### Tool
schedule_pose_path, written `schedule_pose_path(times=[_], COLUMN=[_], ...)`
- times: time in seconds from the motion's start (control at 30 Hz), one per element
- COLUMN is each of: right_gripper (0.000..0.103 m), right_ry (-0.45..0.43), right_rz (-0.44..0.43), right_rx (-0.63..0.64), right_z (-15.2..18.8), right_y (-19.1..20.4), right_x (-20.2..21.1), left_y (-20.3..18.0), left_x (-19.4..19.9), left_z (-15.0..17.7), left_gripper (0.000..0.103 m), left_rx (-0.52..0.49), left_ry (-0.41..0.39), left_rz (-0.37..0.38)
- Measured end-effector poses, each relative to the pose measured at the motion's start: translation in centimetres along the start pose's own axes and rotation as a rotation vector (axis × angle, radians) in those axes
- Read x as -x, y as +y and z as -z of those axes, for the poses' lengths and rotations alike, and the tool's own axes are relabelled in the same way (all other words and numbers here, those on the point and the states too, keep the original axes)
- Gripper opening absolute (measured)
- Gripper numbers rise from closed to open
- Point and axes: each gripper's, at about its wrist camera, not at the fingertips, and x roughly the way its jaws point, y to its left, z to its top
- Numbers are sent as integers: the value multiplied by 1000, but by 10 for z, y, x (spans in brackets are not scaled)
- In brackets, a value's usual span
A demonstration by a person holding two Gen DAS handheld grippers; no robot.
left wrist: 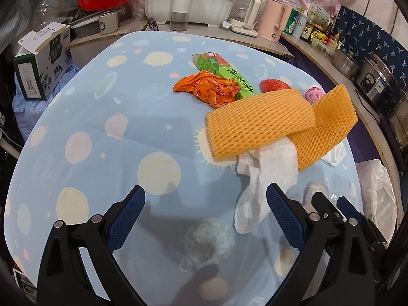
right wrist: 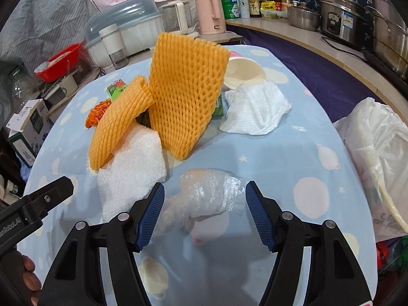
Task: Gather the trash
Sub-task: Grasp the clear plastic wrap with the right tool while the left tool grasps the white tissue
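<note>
The right gripper [right wrist: 205, 211] hung with jaws spread around the crumpled clear wrap [right wrist: 206, 195] on the table [right wrist: 293, 153]; the thin film could slip from the pads on closing. The left gripper [left wrist: 205, 204] gaped empty nearby; a white paper towel [right wrist: 132, 168] touched the wrap, orange foam netting [right wrist: 183, 97] leaned behind, and the bag [right wrist: 377, 137] waited at right.

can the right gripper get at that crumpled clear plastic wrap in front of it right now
Probably yes. The right hand-held gripper is open, and the clear plastic wrap lies on the tablecloth straight ahead between its fingers. Nothing covers it; the white paper towel sits just to its left.
</note>
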Motion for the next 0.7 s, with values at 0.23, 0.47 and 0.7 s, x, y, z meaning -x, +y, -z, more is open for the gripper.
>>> schedule_pose_path(times=[0.23,0.47,0.7], right_gripper=[29,22,22], right_ry=[38,18,13], right_rz=[2,16,8], right_rx=[-5,-34,-72], right_z=[9,10,11], right_y=[-4,-20,-34], right_x=[-11,2,12], left_y=[-7,-22,-43], left_x=[-14,-36,-54], left_z=[0,1,-1], left_gripper=[92,91,78], left_rx=[-12,-28,-67], left_ry=[22,59,80], left_rz=[11,21,21])
